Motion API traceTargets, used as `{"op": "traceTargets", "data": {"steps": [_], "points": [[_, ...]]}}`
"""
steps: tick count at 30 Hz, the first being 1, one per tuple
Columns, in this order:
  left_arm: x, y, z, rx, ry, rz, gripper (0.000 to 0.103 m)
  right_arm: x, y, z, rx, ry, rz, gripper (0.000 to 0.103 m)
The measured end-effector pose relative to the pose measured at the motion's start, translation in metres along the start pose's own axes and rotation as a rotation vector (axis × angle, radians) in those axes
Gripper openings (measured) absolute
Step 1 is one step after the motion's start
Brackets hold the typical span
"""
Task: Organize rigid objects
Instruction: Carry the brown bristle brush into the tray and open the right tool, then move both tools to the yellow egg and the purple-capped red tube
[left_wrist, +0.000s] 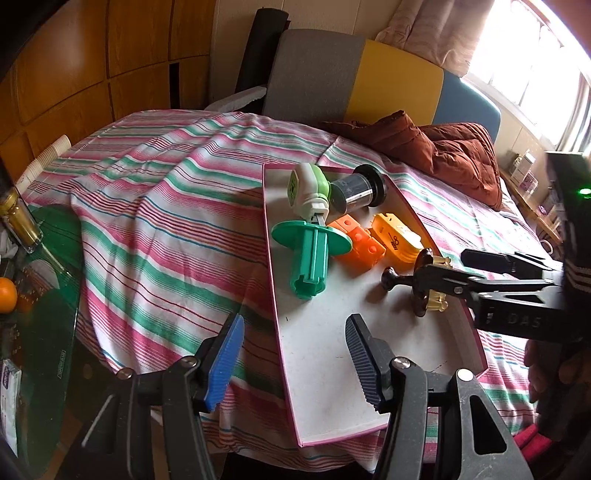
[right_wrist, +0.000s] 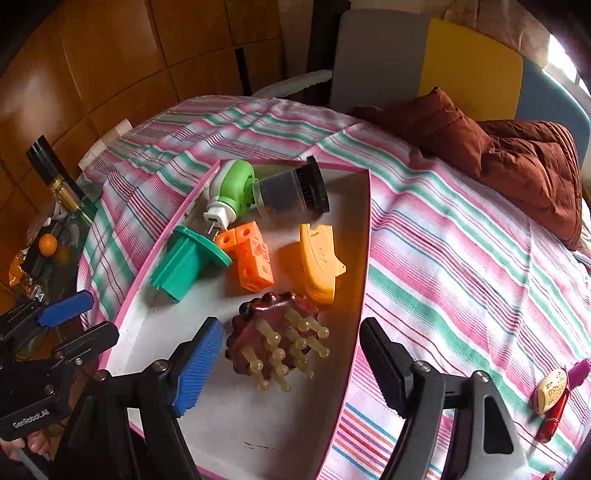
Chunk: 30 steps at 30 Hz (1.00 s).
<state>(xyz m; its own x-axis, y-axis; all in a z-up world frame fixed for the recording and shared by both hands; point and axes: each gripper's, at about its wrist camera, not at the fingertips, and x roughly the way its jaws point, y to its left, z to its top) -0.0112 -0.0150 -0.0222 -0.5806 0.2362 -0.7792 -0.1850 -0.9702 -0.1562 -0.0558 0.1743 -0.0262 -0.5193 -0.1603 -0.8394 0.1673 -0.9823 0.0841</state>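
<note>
Right gripper (right_wrist: 288, 363) stood wide open around the brown massager (right_wrist: 273, 332) resting in the tray (right_wrist: 229, 413); left gripper (left_wrist: 295, 363) hung open, empty. Withdrawing carelessly could snag its prongs and tip it.

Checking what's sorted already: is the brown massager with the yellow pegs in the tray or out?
In. The massager lies on its side on the tray's white floor, pegs pointing toward the camera.

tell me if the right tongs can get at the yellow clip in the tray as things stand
Probably yes, with care. The right tongs stand open over the tray, and the yellow clip lies bare farther in. The brown massager sits between the open pads, so they would have to lift over it first.
</note>
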Motion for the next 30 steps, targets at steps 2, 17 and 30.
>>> {"op": "traceTargets", "data": {"steps": [2,17,30], "points": [[-0.002,0.0,0.001,-0.001,-0.008,0.006,0.063,-0.01,-0.002,-0.001,0.0,-0.026,-0.001,0.078],[-0.022,-0.02,0.007,0.076,-0.074,0.019,0.064,-0.065,-0.073,-0.032,0.146,-0.107,-0.125,0.078],[-0.032,-0.047,0.01,0.156,-0.097,0.007,0.064,-0.085,-0.146,-0.062,0.306,-0.108,-0.231,0.078]]}}
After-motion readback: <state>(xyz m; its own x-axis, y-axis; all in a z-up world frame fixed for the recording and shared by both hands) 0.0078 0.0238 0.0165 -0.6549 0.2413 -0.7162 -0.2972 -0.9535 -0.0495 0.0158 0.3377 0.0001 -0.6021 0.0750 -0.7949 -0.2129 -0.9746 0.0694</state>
